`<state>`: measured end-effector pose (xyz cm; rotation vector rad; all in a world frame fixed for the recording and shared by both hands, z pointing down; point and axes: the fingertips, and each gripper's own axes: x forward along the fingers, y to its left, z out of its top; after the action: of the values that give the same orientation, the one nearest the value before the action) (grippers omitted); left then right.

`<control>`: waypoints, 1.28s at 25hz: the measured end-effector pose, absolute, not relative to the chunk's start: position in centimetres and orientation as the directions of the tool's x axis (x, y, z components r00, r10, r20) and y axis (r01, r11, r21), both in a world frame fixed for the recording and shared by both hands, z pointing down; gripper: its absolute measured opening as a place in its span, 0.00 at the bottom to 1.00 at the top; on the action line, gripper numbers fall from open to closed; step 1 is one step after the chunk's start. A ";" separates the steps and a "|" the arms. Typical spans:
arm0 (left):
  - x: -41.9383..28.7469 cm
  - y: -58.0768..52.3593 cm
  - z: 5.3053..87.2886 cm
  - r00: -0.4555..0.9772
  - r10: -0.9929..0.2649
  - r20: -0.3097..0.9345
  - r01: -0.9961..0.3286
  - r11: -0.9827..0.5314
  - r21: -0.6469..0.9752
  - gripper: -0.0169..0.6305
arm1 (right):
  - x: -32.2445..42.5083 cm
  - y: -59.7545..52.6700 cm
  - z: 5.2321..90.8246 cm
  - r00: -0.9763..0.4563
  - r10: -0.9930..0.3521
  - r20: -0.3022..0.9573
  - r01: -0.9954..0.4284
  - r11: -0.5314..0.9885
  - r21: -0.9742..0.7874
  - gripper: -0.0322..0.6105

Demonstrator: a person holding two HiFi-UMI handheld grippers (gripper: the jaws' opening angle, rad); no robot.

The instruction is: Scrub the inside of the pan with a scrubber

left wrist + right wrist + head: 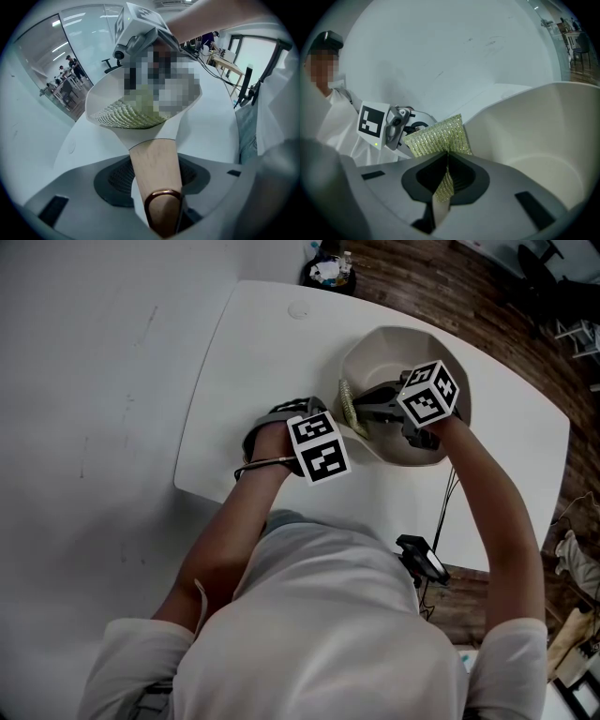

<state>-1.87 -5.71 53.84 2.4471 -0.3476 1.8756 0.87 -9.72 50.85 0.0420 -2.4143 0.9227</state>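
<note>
Cream pan (394, 351) over a white desk (272, 343), worked with two tongs.
Item 1: the left tongs (157, 180) stand wide, clamped on the pan's wooden handle (154, 159) just above its copper ring (161, 194); the pan is tilted with its mouth turned up toward the handle. Item 2: the right tongs (446, 159) are pinched narrow on a yellow-green mesh scrubber (438, 133), whose free part fans out beyond the jaws, inside the pan against the inner wall nearest the handle.
</note>
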 end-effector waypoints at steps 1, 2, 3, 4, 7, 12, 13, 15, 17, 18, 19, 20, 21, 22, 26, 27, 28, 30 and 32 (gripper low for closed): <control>-1.9 -5.7 53.8 0.244 -0.153 0.958 -0.203 -0.974 -0.104 0.39 | 0.9 -9.4 50.8 -0.845 0.175 0.505 -0.207 0.764 -0.611 0.09; -1.9 -5.7 53.8 0.243 -0.153 0.958 -0.206 -0.973 -0.103 0.39 | 1.1 -9.0 50.8 -0.841 0.191 0.506 -0.196 0.764 -0.615 0.09; -1.8 -5.7 53.8 0.242 -0.153 0.958 -0.209 -0.972 -0.103 0.39 | 1.2 -8.6 50.7 -0.836 0.208 0.507 -0.185 0.763 -0.619 0.09; -1.8 -5.7 53.8 0.242 -0.154 0.958 -0.212 -0.972 -0.102 0.39 | 1.3 -8.2 50.6 -0.831 0.227 0.508 -0.174 0.761 -0.625 0.09; -1.8 -5.7 53.8 0.240 -0.155 0.958 -0.220 -0.970 -0.102 0.39 | 1.9 -6.9 50.5 -0.816 0.285 0.502 -0.146 0.740 -0.657 0.09; -1.8 -5.7 53.8 0.239 -0.153 0.959 -0.230 -0.968 -0.098 0.38 | 3.3 -4.9 50.5 -0.772 0.380 0.510 -0.113 0.708 -0.698 0.09; -1.8 -5.7 53.8 0.239 -0.153 0.959 -0.231 -0.968 -0.097 0.38 | 3.5 -4.5 50.6 -0.760 0.397 0.515 -0.108 0.704 -0.702 0.09; -1.9 -5.7 53.9 0.239 -0.154 0.959 -0.234 -0.967 -0.097 0.38 | 4.0 -3.8 50.7 -0.733 0.432 0.526 -0.098 0.697 -0.710 0.09; -1.9 -5.8 53.9 0.238 -0.155 0.959 -0.238 -0.966 -0.097 0.38 | 4.6 -3.1 50.7 -0.707 0.461 0.537 -0.091 0.694 -0.715 0.09; -1.9 -5.8 53.9 0.237 -0.155 0.959 -0.241 -0.966 -0.096 0.38 | 4.9 -2.9 50.7 -0.696 0.471 0.543 -0.089 0.693 -0.715 0.09; -1.9 -5.8 53.9 0.237 -0.155 0.959 -0.243 -0.965 -0.096 0.38 | 5.1 -2.6 50.7 -0.686 0.478 0.549 -0.088 0.694 -0.715 0.09; -1.9 -5.8 53.9 0.237 -0.155 0.959 -0.244 -0.965 -0.095 0.38 | 5.3 -2.4 50.7 -0.677 0.483 0.555 -0.089 0.695 -0.713 0.09; -1.9 -5.8 53.9 0.237 -0.155 0.959 -0.246 -0.965 -0.095 0.38 | 5.5 -2.3 50.8 -0.669 0.487 0.562 -0.090 0.697 -0.711 0.09; -1.9 -5.8 53.9 0.238 -0.154 0.959 -0.247 -0.964 -0.094 0.38 | 5.7 -2.1 50.8 -0.660 0.491 0.568 -0.090 0.700 -0.709 0.09; -2.0 -5.8 53.9 0.241 -0.151 0.959 -0.254 -0.963 -0.088 0.38 | 6.6 -1.5 50.9 -0.620 0.512 0.594 -0.089 0.706 -0.702 0.09; -2.0 -5.8 53.9 0.241 -0.151 0.959 -0.255 -0.963 -0.088 0.38 | 6.9 -1.3 51.0 -0.610 0.518 0.600 -0.091 0.707 -0.702 0.09; -2.0 -5.8 53.9 0.241 -0.151 0.959 -0.257 -0.963 -0.087 0.38 | 7.2 -1.2 51.1 -0.598 0.522 0.609 -0.096 0.707 -0.701 0.09; -2.0 -5.8 53.9 0.241 -0.151 0.959 -0.258 -0.962 -0.086 0.37 | 8.0 -0.9 51.4 -0.568 0.527 0.632 -0.117 0.709 -0.696 0.09; -1.9 -5.8 53.9 0.240 -0.153 0.959 -0.258 -0.962 -0.089 0.37 | 8.8 -0.8 51.9 -0.531 0.528 0.663 -0.144 0.714 -0.685 0.09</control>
<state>-1.94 -5.76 53.85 2.4034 -0.3998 1.8416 8.81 -0.77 51.86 -0.2946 -1.9566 0.8781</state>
